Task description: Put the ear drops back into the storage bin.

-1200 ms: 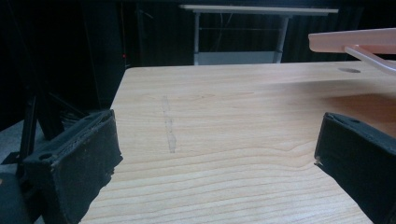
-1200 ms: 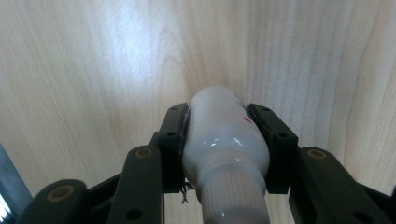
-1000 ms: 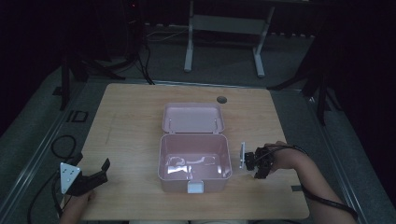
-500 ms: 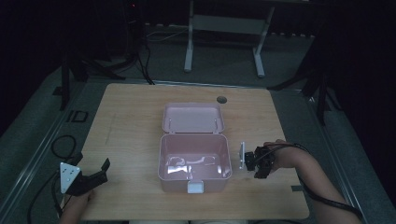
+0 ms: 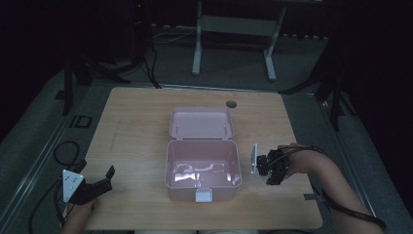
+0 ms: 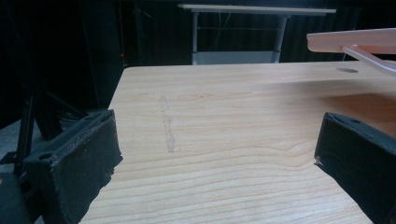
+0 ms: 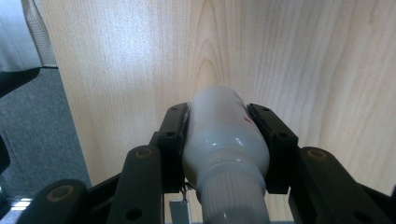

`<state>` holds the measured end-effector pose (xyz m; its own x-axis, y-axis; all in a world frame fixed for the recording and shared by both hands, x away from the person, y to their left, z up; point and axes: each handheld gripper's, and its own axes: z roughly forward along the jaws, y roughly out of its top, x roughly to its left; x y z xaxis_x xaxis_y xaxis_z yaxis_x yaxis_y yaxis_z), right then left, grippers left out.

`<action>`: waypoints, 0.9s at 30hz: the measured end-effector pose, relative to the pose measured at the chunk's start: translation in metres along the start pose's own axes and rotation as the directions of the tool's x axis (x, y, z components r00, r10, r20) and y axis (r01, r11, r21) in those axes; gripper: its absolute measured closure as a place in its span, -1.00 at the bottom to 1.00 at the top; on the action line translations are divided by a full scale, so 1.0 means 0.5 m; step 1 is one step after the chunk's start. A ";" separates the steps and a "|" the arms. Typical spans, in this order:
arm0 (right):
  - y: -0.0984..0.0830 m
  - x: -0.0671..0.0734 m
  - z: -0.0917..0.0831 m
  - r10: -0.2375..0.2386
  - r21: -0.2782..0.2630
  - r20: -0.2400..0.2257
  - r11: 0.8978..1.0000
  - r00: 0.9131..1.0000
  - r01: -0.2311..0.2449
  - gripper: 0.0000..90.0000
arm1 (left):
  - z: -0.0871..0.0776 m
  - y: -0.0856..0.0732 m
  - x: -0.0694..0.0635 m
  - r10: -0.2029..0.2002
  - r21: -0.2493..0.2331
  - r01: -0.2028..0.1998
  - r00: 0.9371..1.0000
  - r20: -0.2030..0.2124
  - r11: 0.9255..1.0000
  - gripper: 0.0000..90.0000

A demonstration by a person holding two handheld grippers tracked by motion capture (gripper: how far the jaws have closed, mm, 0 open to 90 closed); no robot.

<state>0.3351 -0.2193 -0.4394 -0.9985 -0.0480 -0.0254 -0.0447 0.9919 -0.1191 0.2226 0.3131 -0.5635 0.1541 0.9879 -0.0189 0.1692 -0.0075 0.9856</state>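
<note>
An open pink box (image 5: 203, 168) sits mid-table, its lid (image 5: 200, 123) tipped back behind it; some small pale items lie on its floor. To the box's right, my right gripper (image 5: 271, 168) hovers near the table, held by a hand. In the right gripper view this gripper (image 7: 219, 120) is shut on a white plastic bottle (image 7: 222, 140), ribbed cap end toward the camera, above bare wood. My left gripper (image 5: 107, 179) rests at the table's front left corner, jaws wide open. Its own view shows the left gripper (image 6: 217, 144) holding nothing, with the pink lid's edge (image 6: 355, 41) at upper right.
The wooden table (image 5: 136, 126) has a round cable hole (image 5: 231, 104) behind the box. The table's right edge runs close to my right gripper. A desk frame (image 5: 234, 29) stands on the dark floor beyond. Cables lie on the floor at left (image 5: 63, 151).
</note>
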 end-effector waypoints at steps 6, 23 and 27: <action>0.003 0.005 -0.025 0.010 -0.009 0.001 1.000 1.000 -0.010 0.33 | 0.000 0.000 0.000 0.002 -0.001 -0.002 1.000 -0.001 1.000 -0.99; 0.029 0.011 -0.108 0.005 -0.010 0.032 1.000 0.999 -0.005 0.33 | 0.000 0.000 -0.001 0.004 0.000 -0.004 1.000 -0.001 1.000 -0.99; 0.040 0.007 -0.123 0.000 -0.009 0.044 1.000 0.999 0.000 0.33 | 0.000 0.000 -0.001 0.003 -0.001 -0.003 1.000 -0.001 1.000 -0.99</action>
<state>0.3290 -0.1926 -0.3810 -0.9962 -0.0528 -0.0692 -0.0449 0.9929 -0.1103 0.2226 0.3127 -0.5635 0.1538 0.9880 -0.0156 0.1682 -0.0106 0.9857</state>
